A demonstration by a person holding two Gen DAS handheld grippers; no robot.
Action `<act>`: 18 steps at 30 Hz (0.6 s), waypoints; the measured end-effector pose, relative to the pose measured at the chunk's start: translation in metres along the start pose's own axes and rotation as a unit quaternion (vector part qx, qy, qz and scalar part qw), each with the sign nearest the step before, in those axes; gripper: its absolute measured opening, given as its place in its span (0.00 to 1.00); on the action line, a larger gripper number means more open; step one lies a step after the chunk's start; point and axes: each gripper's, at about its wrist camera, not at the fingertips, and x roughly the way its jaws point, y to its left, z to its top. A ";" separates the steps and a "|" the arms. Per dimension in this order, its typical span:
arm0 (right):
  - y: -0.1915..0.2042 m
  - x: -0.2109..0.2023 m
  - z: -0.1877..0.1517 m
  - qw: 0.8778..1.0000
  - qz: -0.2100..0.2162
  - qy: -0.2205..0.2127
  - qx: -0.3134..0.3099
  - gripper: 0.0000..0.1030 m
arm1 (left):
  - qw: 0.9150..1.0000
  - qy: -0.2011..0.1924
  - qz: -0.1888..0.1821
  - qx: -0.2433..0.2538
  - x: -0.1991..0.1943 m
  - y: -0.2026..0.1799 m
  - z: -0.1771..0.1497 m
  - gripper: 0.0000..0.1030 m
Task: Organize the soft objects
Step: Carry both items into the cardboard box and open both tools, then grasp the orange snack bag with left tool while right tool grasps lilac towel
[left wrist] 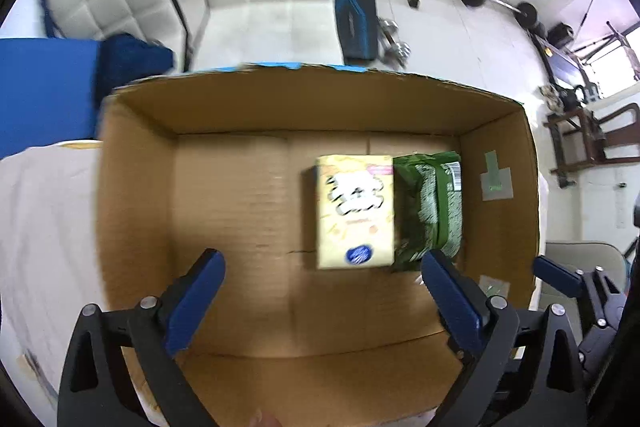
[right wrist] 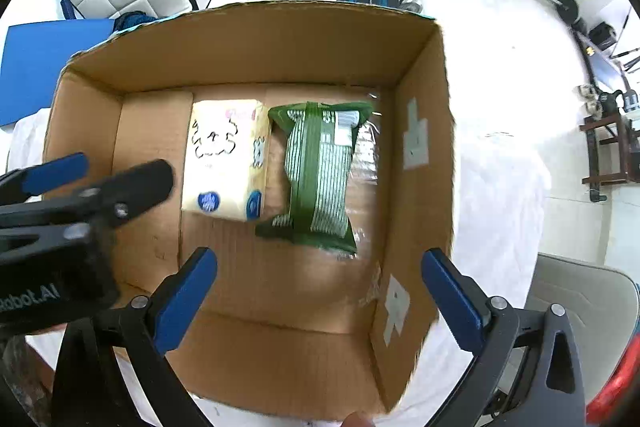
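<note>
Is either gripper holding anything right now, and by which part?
Nothing is held. The left gripper and right gripper are both open above the cardboard box; the yellow pack and green pack lie inside.

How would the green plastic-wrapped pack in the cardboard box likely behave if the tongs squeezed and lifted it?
The green pack looks pinched at its middle, so it probably squashes. Its glossy film may slip. Flat in the cardboard box, it seems unlikely to roll.
</note>
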 end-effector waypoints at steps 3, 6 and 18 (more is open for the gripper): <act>0.006 -0.017 -0.022 1.000 -0.002 -0.016 0.006 1.00 | 1.000 -0.027 0.010 0.002 -0.019 0.000 -0.021 0.99; 0.007 -0.032 -0.041 0.999 0.003 -0.031 0.014 1.00 | 0.998 -0.053 0.028 0.014 -0.039 -0.003 -0.040 0.99; 0.031 -0.111 -0.117 0.994 0.000 -0.108 0.019 1.00 | 0.990 -0.141 0.020 0.002 -0.121 0.000 -0.113 0.99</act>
